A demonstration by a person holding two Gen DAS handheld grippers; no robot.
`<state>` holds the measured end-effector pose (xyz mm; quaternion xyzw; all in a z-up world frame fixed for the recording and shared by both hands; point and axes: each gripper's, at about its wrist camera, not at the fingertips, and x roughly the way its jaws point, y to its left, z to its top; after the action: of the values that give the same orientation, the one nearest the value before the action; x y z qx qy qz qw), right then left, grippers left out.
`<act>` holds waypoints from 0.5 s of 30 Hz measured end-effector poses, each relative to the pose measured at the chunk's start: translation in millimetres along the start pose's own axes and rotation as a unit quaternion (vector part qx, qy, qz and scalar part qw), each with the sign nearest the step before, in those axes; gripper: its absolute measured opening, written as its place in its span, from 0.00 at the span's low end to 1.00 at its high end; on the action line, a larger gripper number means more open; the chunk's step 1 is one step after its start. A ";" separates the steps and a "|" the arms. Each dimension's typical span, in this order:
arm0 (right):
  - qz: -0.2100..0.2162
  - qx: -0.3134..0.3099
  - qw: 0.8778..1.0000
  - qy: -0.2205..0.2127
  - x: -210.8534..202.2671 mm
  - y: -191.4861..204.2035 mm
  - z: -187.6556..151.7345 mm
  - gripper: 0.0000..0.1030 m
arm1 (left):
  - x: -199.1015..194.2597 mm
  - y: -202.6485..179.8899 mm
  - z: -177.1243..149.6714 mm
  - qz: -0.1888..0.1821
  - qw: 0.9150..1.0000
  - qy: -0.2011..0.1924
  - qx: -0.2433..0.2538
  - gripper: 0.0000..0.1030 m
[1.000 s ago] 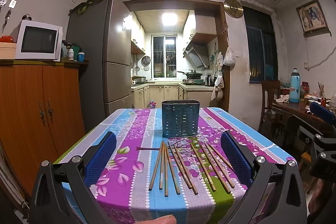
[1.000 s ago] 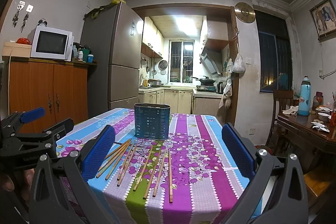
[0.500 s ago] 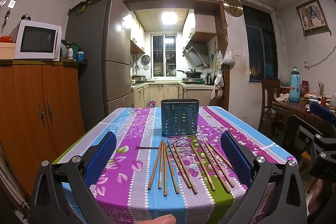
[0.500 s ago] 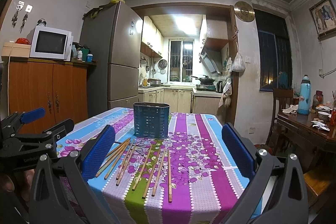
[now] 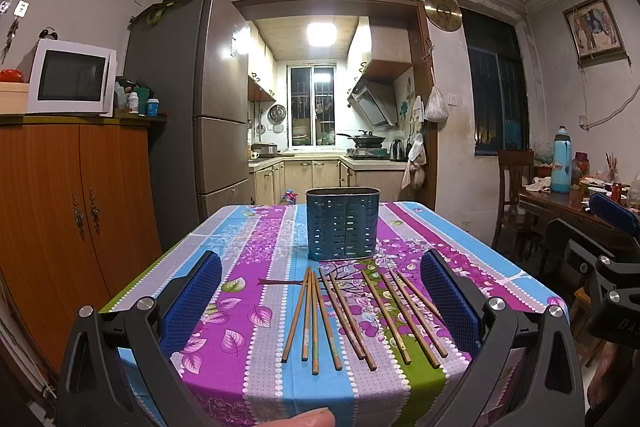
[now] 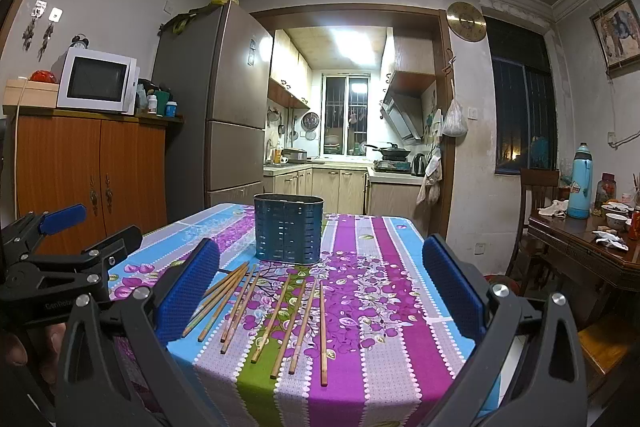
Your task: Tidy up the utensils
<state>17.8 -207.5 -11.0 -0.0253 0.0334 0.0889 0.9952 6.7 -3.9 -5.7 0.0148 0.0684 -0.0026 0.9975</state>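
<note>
Hovering at the near edge of the table [image 5: 248,227], the left gripper [image 5: 320,301] and the right gripper [image 6: 320,287] both stand wide apart with nothing between their blue pads, each held above the floral cloth short of the work. Just beyond them the chopsticks [image 5: 352,311] lie loose on the cloth in a rough fan, tips pointing away, some touching their neighbours. Behind the fan, near its far ends, the blue perforated holder [image 5: 343,224] stands upright; its inside cannot be seen from here. By this showing the sorting has not begun: the next move calls for lowering one gripper over a single chopstick, or a close pair, and pinching across its thin shaft.
</note>
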 end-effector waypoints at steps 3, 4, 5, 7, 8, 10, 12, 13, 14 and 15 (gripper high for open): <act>0.000 0.000 1.000 0.002 0.7 -0.7 -6.0 0.95 | 1.0 0.1 -1.0 0.000 1.000 0.001 0.000 0.97; 0.000 0.000 1.000 0.003 0.9 -0.8 -6.3 0.95 | 1.4 -0.2 -1.5 0.000 1.000 0.001 0.000 0.97; 0.000 0.001 1.000 0.003 2.0 -1.2 -8.2 0.95 | 2.4 0.1 -2.4 0.000 1.000 0.002 0.000 0.97; 0.000 0.000 1.000 0.002 2.4 -0.6 -7.6 0.95 | 3.1 0.4 -3.0 0.000 1.000 0.002 -0.001 0.97; 0.000 0.000 1.000 0.002 0.9 -0.8 -6.1 0.95 | 3.1 0.4 -2.8 0.000 1.000 0.002 0.000 0.97; 0.000 0.000 1.000 0.002 2.8 -0.8 -8.2 0.95 | 3.0 0.4 -2.6 0.000 1.000 0.002 0.000 0.97; 0.000 0.000 1.000 0.002 2.9 -0.7 -9.0 0.95 | 3.2 0.2 -2.9 0.001 1.000 0.002 0.002 0.97; 0.000 0.000 1.000 0.003 1.3 -0.7 -6.2 0.95 | 3.9 0.5 -2.9 0.001 1.000 0.002 0.003 0.97; 0.000 0.000 1.000 0.003 3.7 -0.8 -8.8 0.95 | 4.6 0.9 -3.7 0.000 1.000 0.001 0.005 0.97; 0.000 0.000 1.000 0.003 2.6 -0.9 -7.7 0.95 | 5.1 0.9 -4.1 -0.002 1.000 -0.001 0.008 0.97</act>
<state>20.0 -208.4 -18.8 -0.0256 0.0364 0.0891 0.9950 11.2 -3.0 -10.4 0.0224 0.0671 -0.0052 0.9975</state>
